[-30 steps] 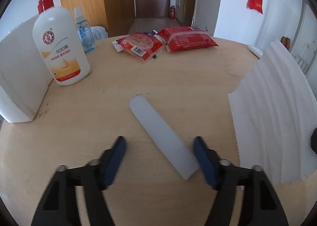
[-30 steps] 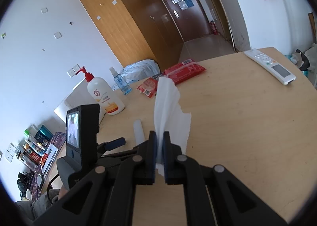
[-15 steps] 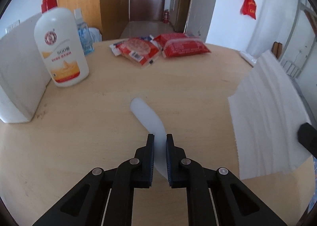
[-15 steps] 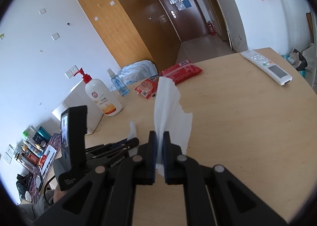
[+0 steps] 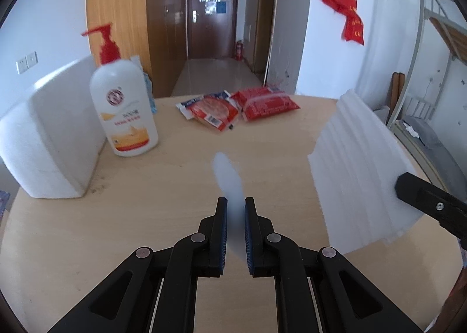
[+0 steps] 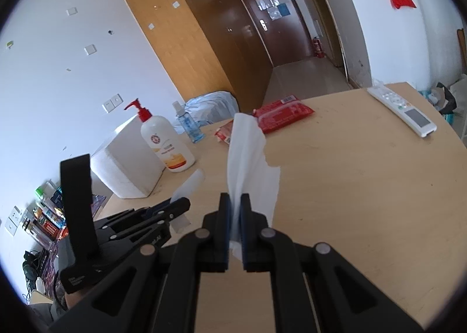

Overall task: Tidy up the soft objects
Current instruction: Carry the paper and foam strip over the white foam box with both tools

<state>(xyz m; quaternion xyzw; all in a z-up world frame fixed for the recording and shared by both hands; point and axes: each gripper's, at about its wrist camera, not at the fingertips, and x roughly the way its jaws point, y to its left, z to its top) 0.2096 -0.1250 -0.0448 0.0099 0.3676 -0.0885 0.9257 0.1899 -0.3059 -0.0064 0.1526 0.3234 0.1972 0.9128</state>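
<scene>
While the left gripper's blue-padded fingers are clenched on a pale translucent flexible strip, that strip sticks forward from between them, lifted off the round light-wood bench — blur hides its far tip. Off to its side, the right gripper has its fingers pinched tight on a white crinkled paper tissue, which stands upright above the bench. Beyond sit a white pump bottle with a red nozzle, a white foam box just beside it, and two red snack packets at the far edge. A white remote control lies well apart — near the bench rim.
</scene>
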